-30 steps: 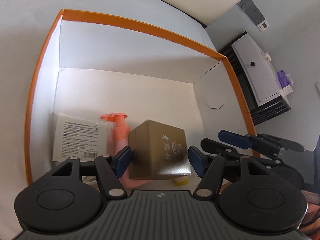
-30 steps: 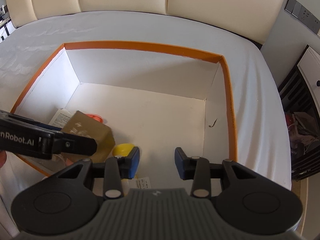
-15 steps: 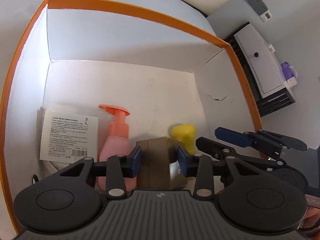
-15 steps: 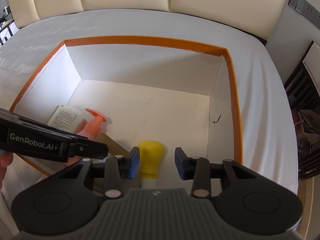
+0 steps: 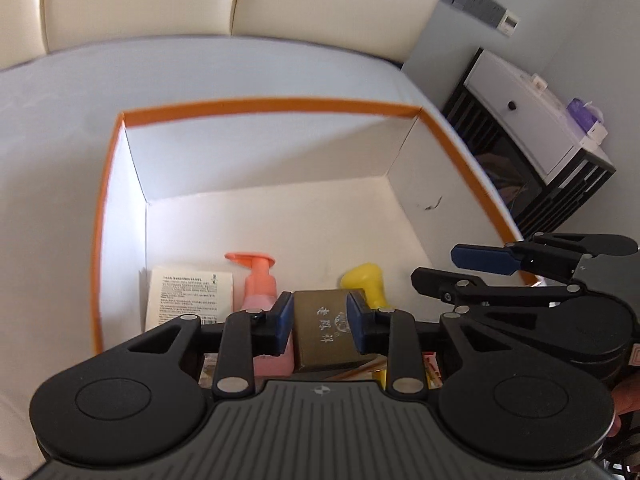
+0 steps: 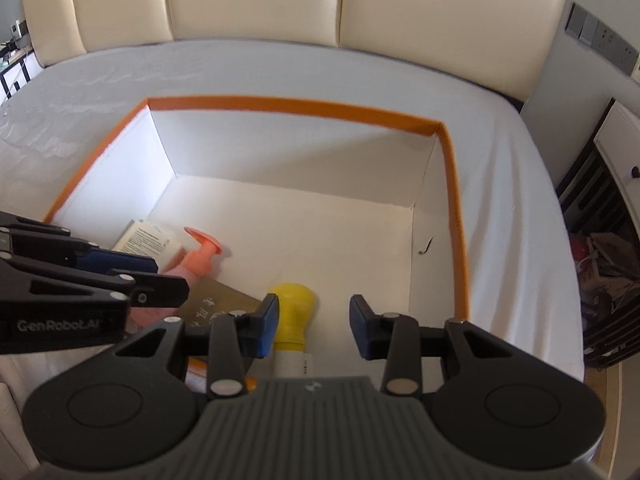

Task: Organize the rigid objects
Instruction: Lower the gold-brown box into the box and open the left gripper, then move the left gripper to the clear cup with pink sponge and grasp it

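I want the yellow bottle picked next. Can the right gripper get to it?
Probably yes. The right gripper is open, and the yellow bottle lies in the orange-rimmed box just ahead of it, nearer its left finger. Nothing covers the bottle's cap end. The brown box held by the left gripper sits alongside.

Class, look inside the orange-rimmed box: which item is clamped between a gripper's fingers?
The brown box with pale characters, held in the left gripper. The pink pump bottle and yellow-capped bottle lie free.
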The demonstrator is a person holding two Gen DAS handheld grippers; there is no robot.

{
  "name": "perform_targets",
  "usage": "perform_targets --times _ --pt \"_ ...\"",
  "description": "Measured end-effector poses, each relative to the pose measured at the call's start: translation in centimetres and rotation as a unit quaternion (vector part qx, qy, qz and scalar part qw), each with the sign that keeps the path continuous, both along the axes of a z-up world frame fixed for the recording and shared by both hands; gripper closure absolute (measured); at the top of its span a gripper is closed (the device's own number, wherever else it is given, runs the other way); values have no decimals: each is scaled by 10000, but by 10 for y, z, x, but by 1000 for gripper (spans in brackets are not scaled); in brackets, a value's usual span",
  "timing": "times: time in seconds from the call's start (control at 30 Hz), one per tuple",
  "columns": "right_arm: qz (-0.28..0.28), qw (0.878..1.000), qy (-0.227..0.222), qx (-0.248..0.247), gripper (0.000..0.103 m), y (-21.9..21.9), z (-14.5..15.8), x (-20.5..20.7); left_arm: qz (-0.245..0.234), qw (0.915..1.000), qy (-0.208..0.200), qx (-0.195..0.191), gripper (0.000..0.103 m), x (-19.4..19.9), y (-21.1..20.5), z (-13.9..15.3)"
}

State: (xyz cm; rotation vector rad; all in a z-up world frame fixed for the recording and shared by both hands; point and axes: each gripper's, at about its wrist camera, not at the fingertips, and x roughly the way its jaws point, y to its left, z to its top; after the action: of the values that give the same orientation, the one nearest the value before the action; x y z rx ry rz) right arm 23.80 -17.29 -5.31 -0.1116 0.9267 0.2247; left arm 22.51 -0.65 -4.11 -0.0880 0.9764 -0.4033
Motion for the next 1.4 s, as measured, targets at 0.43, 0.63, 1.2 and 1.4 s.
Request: perform_targets --times 0.43,0.63,1.2,1.4 --pt "-64 9947 -961 374 64 13 22 -88 355 9964 -630 -446 68 -70 27 21" --pt "48 9926 -1074 568 63 23 1 -116 608 9969 -475 -165 68 -88 38 2" --pt "-41 9987 39 515 59 32 -44 -129 1126 9934 -108 172 64 -114 55 -33" --pt "13 9986 62 526 59 30 -46 -126 870 9960 -92 191 34 -109 46 -34"
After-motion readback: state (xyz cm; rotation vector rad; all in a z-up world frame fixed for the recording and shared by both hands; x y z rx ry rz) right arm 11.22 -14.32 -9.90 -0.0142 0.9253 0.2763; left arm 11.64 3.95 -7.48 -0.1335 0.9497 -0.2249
